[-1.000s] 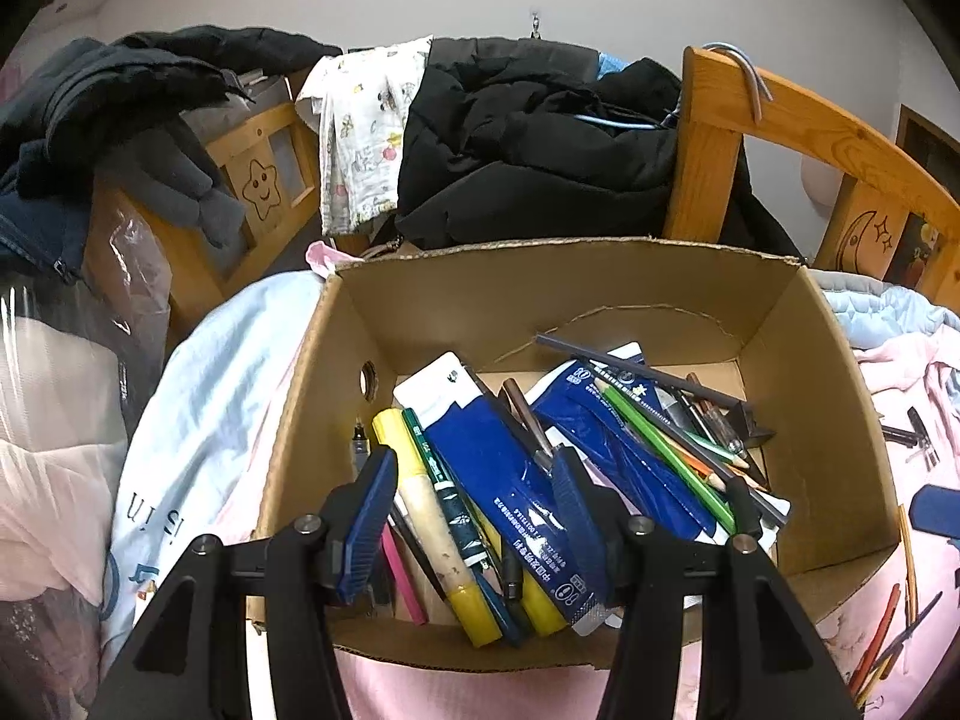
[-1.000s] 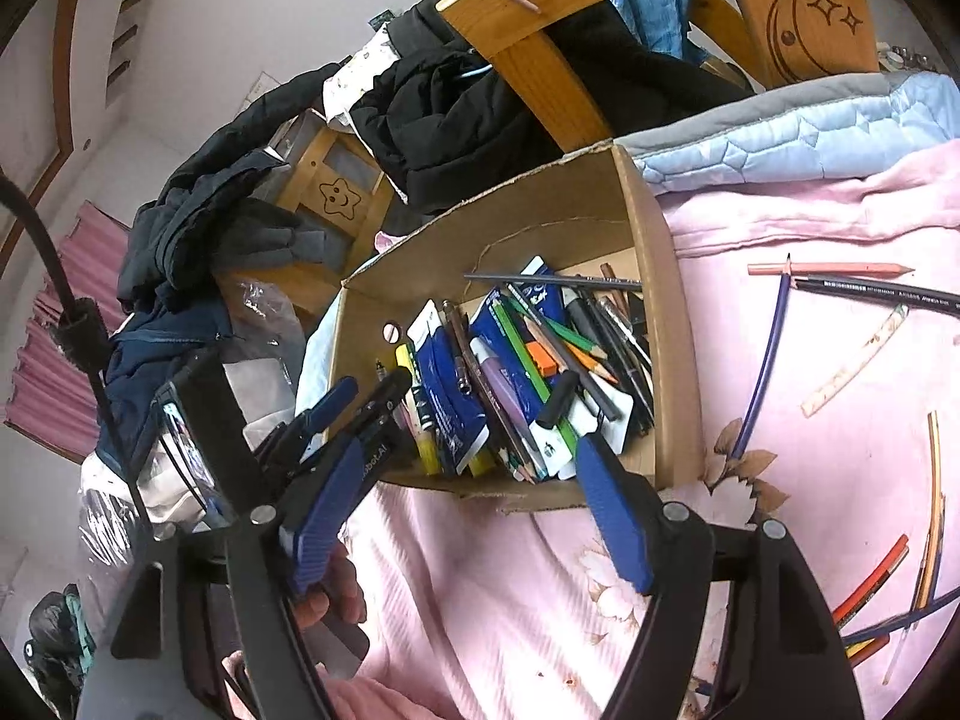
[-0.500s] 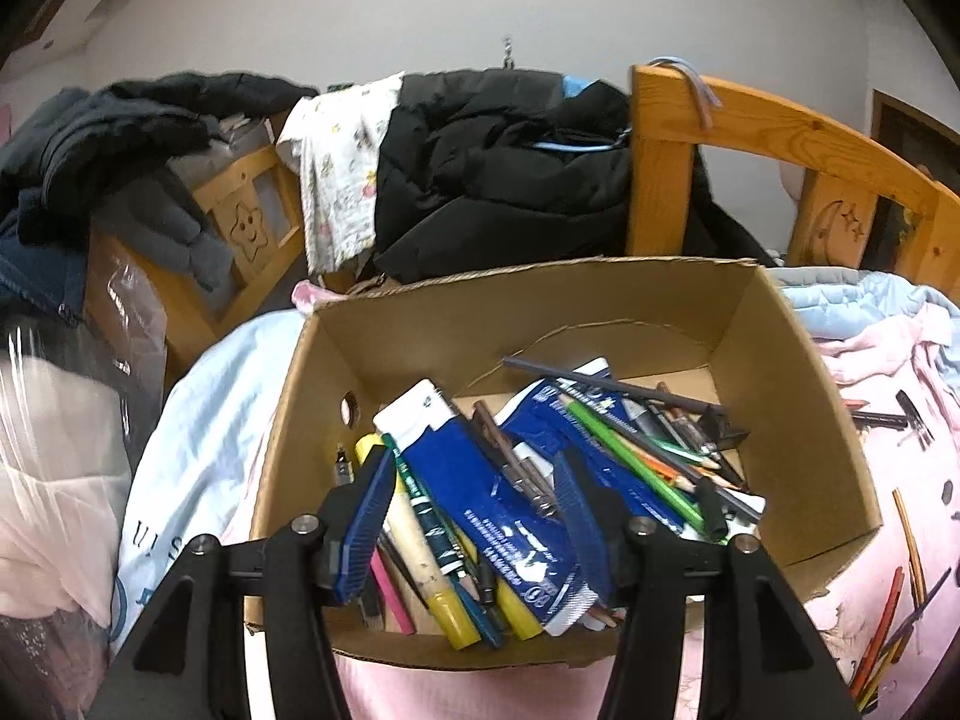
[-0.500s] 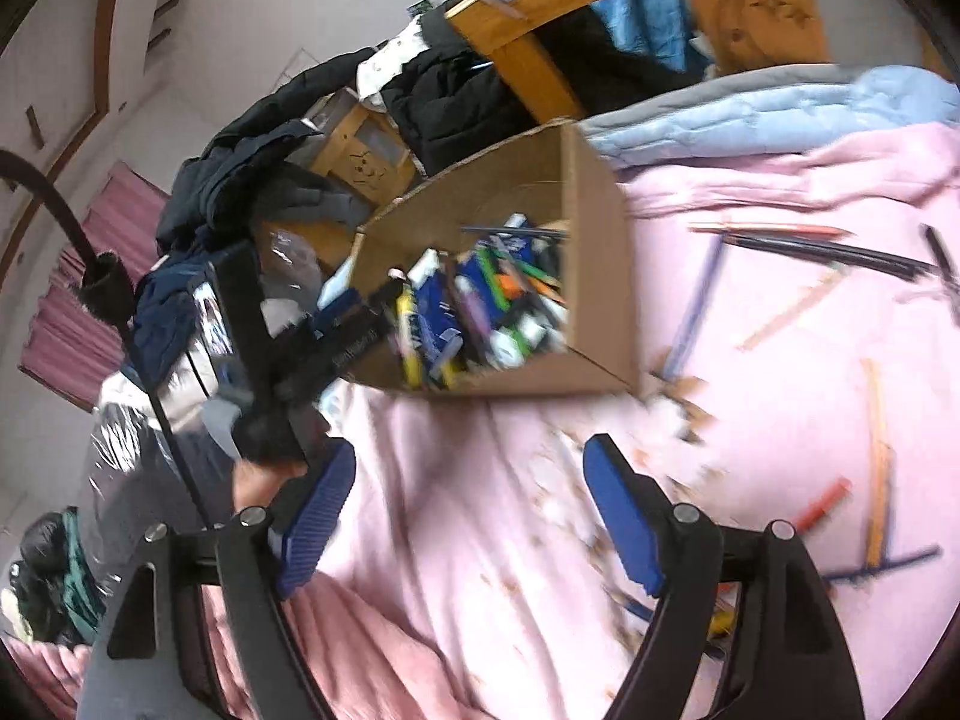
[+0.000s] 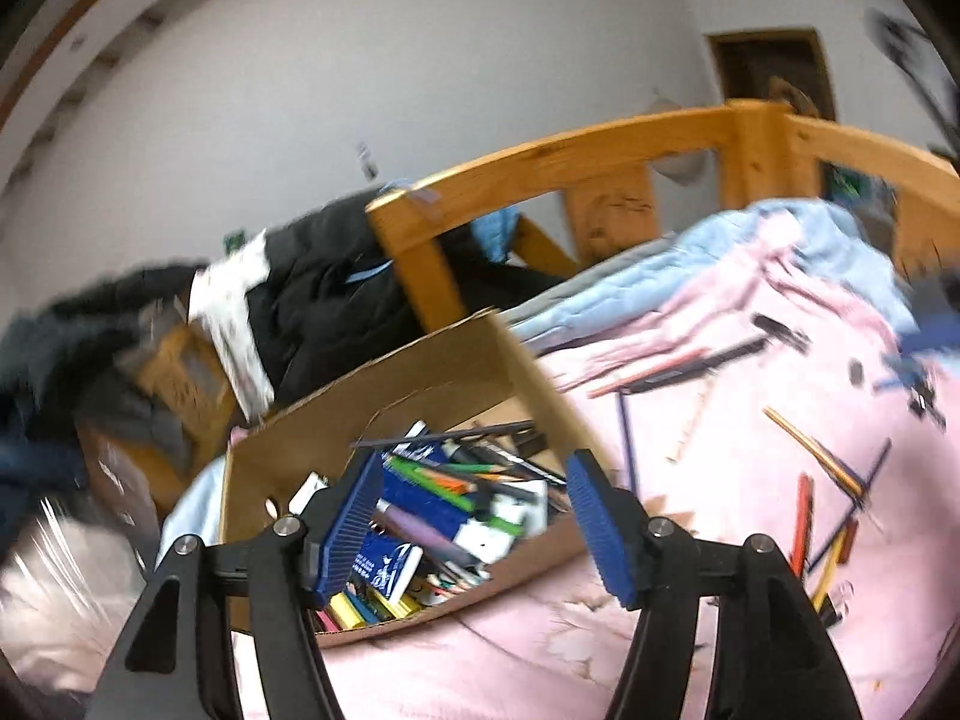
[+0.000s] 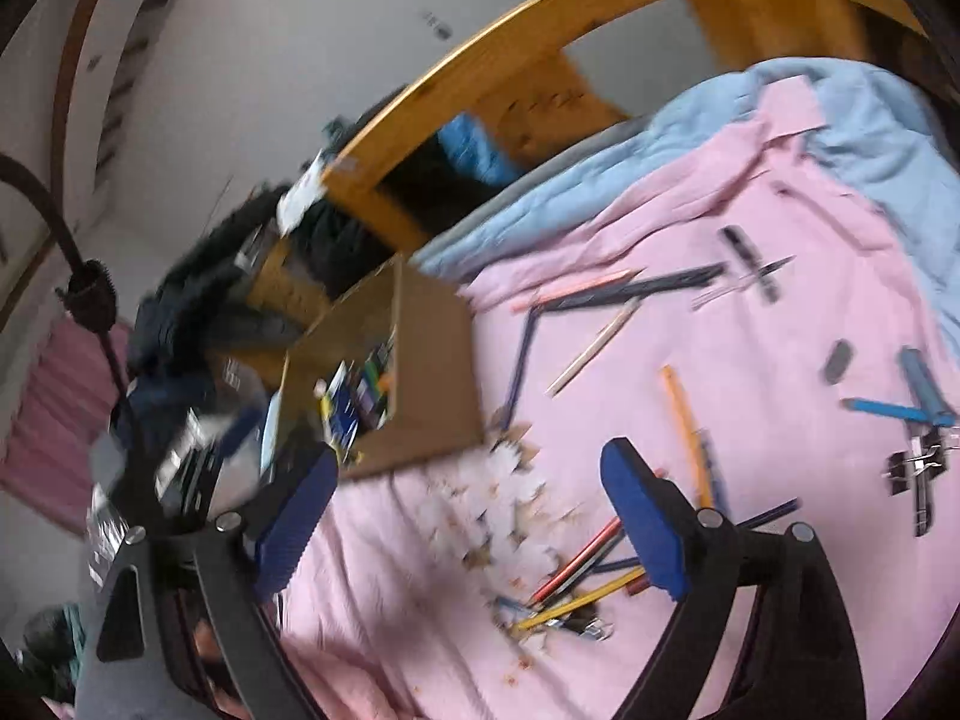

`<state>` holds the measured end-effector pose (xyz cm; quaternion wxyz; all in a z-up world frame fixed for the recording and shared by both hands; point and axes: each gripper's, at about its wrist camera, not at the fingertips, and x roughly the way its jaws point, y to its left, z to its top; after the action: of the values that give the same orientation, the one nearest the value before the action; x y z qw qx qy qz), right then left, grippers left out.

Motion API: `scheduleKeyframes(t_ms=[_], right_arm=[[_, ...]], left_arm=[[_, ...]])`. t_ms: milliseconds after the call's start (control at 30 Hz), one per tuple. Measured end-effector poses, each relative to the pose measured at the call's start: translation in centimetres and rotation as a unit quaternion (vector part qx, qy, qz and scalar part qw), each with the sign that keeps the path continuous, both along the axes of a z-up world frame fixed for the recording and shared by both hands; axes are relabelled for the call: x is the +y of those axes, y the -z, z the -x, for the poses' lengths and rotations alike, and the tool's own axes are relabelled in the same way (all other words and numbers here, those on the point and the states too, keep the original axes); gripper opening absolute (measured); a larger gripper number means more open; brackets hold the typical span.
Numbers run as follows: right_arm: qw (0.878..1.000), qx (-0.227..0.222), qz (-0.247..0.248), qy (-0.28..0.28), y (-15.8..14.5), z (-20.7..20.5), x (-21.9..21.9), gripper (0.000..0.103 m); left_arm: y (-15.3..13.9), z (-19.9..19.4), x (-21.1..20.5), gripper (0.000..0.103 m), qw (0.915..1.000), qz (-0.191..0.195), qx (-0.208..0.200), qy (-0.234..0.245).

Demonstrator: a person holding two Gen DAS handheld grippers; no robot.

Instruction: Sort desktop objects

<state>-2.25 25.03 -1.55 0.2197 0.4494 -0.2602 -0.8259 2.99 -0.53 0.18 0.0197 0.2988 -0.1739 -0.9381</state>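
Observation:
A cardboard box full of pens, markers and blue packets sits on the pink blanket. My left gripper hangs just in front of the box, its jaws opening with nothing between the blue pads. My right gripper hovers over the blanket to the right of the box. Its jaws are opening wide and hold nothing. Loose pencils lie in a heap just beyond its right finger. More pencils, a blue pen and black binder clips are scattered farther out.
A wooden bed rail runs behind the box, with dark jackets draped over it. A light blue quilt is bunched at the far right. Plastic bags sit to the left. A small grey eraser lies on the blanket.
Both views have swung to the right, so the box now sits farther left and more of the pencil-strewn blanket shows. Both grippers' jaws stand wider than before. The left view has rolled.

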Motion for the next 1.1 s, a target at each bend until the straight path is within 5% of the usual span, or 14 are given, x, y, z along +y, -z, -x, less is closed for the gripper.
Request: scheduleKeyframes(t_ms=[100, 200, 300, 500, 733, 900, 1100], right_arm=[[0.998, 0.012, -0.050, 0.045, -0.6, 0.2, 2.0, 0.092], [0.985, 0.003, -0.145, 0.096, -0.5, 0.3, 3.9, 0.093], [0.981, -0.026, -0.147, 0.124, 1.2, 0.6, 6.1, 0.094], [0.973, -0.113, -0.110, 0.167, 5.9, 1.5, 8.7, 0.094], [0.965, -0.161, -0.134, 0.160, 9.6, 2.2, 7.4, 0.094], [0.965, -0.155, -0.161, 0.136, 9.3, 2.0, 5.6, 0.094], [0.965, -0.152, -0.171, 0.129, 9.0, 2.0, 5.0, 0.094]], left_arm=[[-0.3, -1.0, 2.3, 0.074, 1.0000, -0.006, 0.004, 0.000], [-0.2, -2.2, 3.6, 0.083, 0.9961, -0.086, 0.005, -0.019], [0.9, -2.8, 4.9, 0.083, 0.9893, -0.146, 0.000, -0.013], [3.8, -2.4, 9.0, 0.083, 0.9986, -0.048, -0.022, 0.001], [4.2, -2.0, 7.6, 0.083, 0.9933, -0.101, -0.054, -0.014], [3.4, -2.1, 7.1, 0.083, 0.9952, -0.065, -0.028, -0.067], [2.8, -2.1, 7.0, 0.083, 0.9947, -0.088, -0.031, -0.043]])
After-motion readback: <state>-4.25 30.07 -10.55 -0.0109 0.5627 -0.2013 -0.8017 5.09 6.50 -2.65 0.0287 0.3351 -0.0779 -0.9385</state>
